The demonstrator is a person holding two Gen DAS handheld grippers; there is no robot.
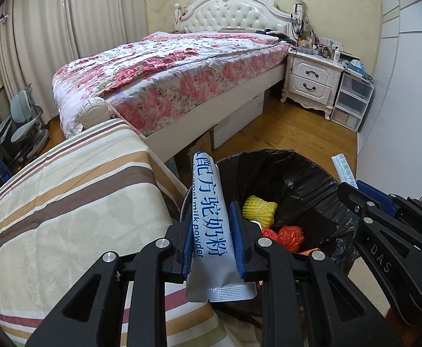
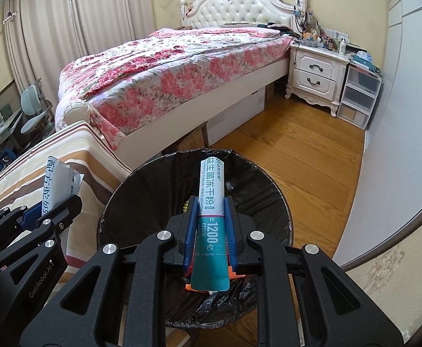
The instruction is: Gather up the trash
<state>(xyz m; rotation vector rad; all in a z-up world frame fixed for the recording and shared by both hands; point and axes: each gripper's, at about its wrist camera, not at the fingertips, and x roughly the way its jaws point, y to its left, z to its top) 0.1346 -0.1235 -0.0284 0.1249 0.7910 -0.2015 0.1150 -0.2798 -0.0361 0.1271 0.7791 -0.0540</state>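
- The left gripper (image 1: 213, 225) has its jaws closed on a white milk powder sachet (image 1: 209, 217) with blue print, which stands upright between the blue pads, its crimped end hanging below them.
- That sachet sits at the near left rim of the trash bin (image 1: 312, 173), beside the striped cover (image 1: 66, 188) that lies to the bin's left.
- The bin carries a black bag (image 2: 141, 196) as liner; inside lie a yellow foam net (image 1: 259, 209) and a crumpled red-orange wrapper (image 1: 290, 237).
- The right gripper (image 2: 210, 225) has its jaws closed on a white and teal probiotic powder sachet (image 2: 212, 219), held upright right above the open mouth of the bin.
- In the right wrist view the left gripper shows at the left edge, just outside the bin's rim, with its sachet sticking up from it.
- Behind the bin stands a bed (image 2: 167, 66) with a floral quilt and a white tufted headboard (image 1: 234, 14).
- A white nightstand (image 2: 315, 75) with two drawers stands by the bed's head, its top crowded with small things, and clear plastic drawers (image 2: 358, 98) stand next to it.
- The floor (image 2: 297, 150) is wooden.
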